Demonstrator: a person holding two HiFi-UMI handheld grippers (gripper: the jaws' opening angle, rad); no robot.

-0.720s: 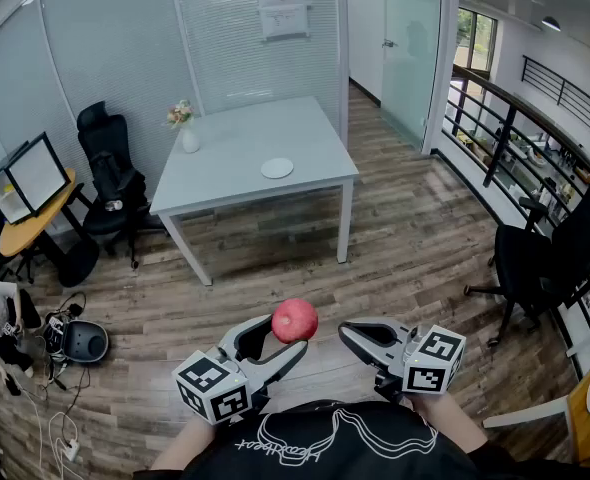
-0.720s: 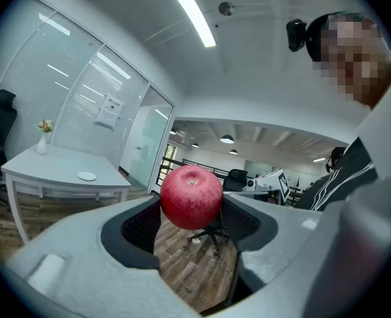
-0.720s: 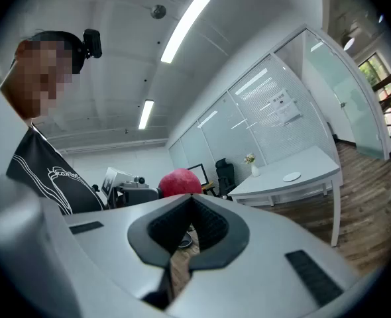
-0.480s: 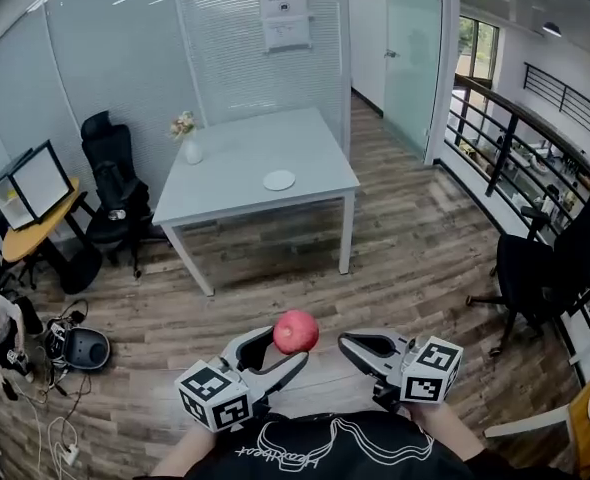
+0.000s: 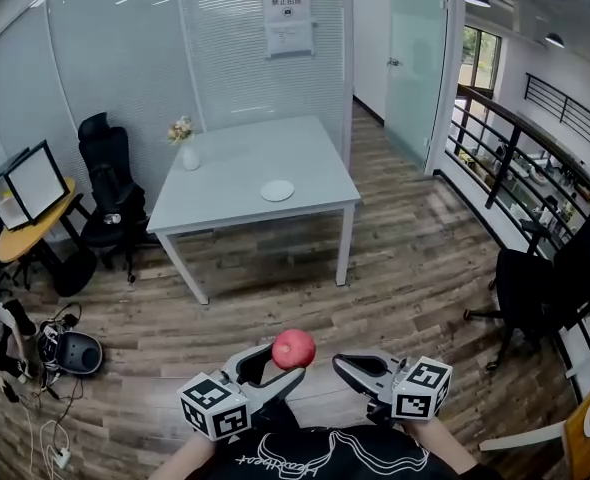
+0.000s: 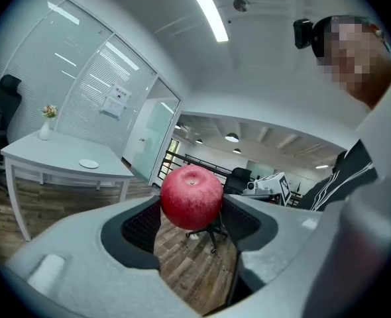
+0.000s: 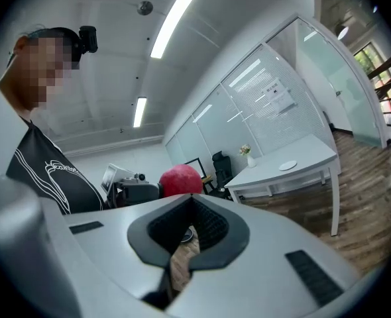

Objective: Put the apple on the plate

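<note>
A red apple (image 5: 294, 349) sits between the fingertips of my left gripper (image 5: 287, 360), which is shut on it, held in the air over the wooden floor close to the person's chest. In the left gripper view the apple (image 6: 191, 197) fills the gap between both pads. My right gripper (image 5: 341, 364) hangs just right of it, tips together, holding nothing; its own view shows the apple (image 7: 180, 180) beyond the touching tips of that gripper (image 7: 190, 201). The white plate (image 5: 277, 190) lies on a pale grey table (image 5: 235, 168) well ahead of both grippers.
A small vase of flowers (image 5: 188, 153) stands at the table's far left corner. Black office chairs (image 5: 110, 183) and a desk with a monitor (image 5: 30, 183) are at the left, another chair (image 5: 550, 268) and a railing (image 5: 505, 138) at the right. Cables and a round device (image 5: 70, 353) lie on the floor at the left.
The whole head view has slid slightly downward in the picture. The left gripper keeps its hold on the apple, and the two grippers keep their places beside each other.
</note>
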